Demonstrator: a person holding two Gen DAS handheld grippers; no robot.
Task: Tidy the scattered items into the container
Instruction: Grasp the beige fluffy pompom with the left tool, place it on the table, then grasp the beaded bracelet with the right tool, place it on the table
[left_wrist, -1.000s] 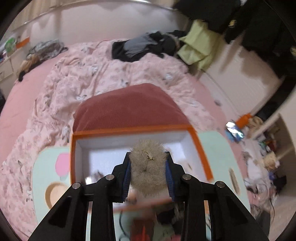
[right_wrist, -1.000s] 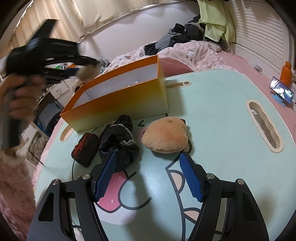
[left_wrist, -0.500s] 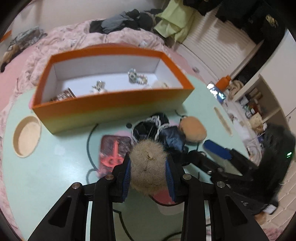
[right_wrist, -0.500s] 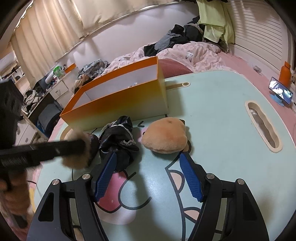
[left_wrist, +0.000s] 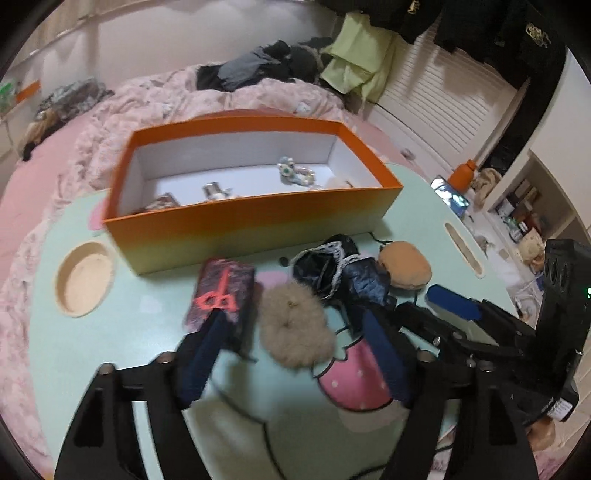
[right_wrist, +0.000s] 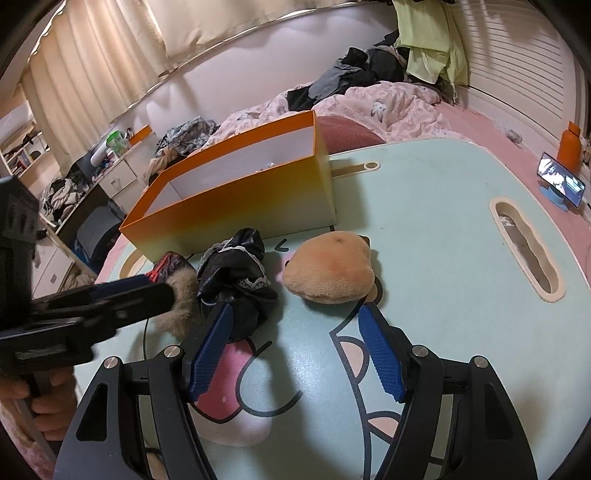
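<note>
The left gripper (left_wrist: 291, 354) hung low over the pale green cartoon-printed tabletop (left_wrist: 140, 325), its jaws opening and already apart, with a fluffy beige fur scrunchie (left_wrist: 295, 328) lying on the table between the blue pads (left_wrist: 201, 354) and touching neither. Just beside the scrunchie on one side lay a dark rectangular pouch with a coral-red bow (left_wrist: 223, 291), partly behind one finger; on the other, a crumpled black satin garment with white lace trim (left_wrist: 332, 266) sat against a round tan plush cushion (left_wrist: 404, 264). The right gripper (right_wrist: 299, 354) hovered above the same table, jaws spread and empty, one pad in front of the black garment and the other just short of the cushion. Behind these scattered items stood the long orange cardboard box with a white interior (left_wrist: 255, 225), open-topped and already holding a few small trinkets on its floor, among them a beaded piece (left_wrist: 295, 173). A hand (right_wrist: 40, 410) gripped the left tool's handle at the frame's edge. Beyond the table spread a bed under a rumpled pink quilt (left_wrist: 155, 107).
</note>
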